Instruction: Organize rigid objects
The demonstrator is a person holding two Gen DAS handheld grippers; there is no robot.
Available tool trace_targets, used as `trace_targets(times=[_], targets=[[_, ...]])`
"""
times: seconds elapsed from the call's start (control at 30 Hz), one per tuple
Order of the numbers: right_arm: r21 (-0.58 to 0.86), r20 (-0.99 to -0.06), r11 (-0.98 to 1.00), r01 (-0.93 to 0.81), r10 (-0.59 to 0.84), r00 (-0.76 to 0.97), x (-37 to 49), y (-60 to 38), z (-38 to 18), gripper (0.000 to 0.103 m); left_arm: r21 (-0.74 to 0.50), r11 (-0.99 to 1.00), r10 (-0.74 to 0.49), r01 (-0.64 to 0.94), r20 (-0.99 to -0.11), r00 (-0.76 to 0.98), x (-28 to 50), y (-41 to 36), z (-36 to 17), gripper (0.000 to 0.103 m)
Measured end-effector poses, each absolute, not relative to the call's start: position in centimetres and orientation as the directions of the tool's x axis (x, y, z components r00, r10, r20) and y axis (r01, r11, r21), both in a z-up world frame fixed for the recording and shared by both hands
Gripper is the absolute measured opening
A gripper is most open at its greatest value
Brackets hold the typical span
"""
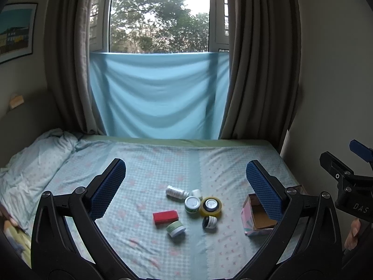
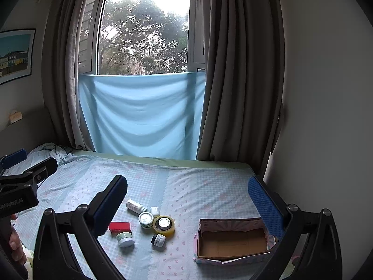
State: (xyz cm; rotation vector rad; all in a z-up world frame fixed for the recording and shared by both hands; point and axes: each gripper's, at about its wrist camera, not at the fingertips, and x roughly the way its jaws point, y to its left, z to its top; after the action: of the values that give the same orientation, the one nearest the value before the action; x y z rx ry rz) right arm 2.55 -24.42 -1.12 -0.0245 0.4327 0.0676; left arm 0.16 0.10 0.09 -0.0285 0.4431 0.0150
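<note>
Both grippers, left gripper (image 1: 186, 182) and right gripper (image 2: 187, 200), fingers spread, holding nothing. On bed (image 2: 198, 186): four jars, one white bottle (image 2: 135, 206), one tape roll (image 2: 164, 226), one red box (image 2: 120, 227), clustered left of one open cardboard box (image 2: 233, 242).

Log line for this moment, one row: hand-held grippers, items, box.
left hand-held gripper: open, empty | right hand-held gripper: open, empty | jars, bottle, tape roll, red box: loose on bed | cardboard box: empty
</note>
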Motion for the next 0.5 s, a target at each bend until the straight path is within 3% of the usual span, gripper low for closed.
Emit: trace_targets(times=[0.5], targets=[[-0.008,-0.413,0.997,-0.075,0.065,0.908,1.65,-23.69,-1.14,0.103,-0.016,1.000,0.015,-0.024,-0.423,0.906,-0.26,-0.03,0.02,0.102]])
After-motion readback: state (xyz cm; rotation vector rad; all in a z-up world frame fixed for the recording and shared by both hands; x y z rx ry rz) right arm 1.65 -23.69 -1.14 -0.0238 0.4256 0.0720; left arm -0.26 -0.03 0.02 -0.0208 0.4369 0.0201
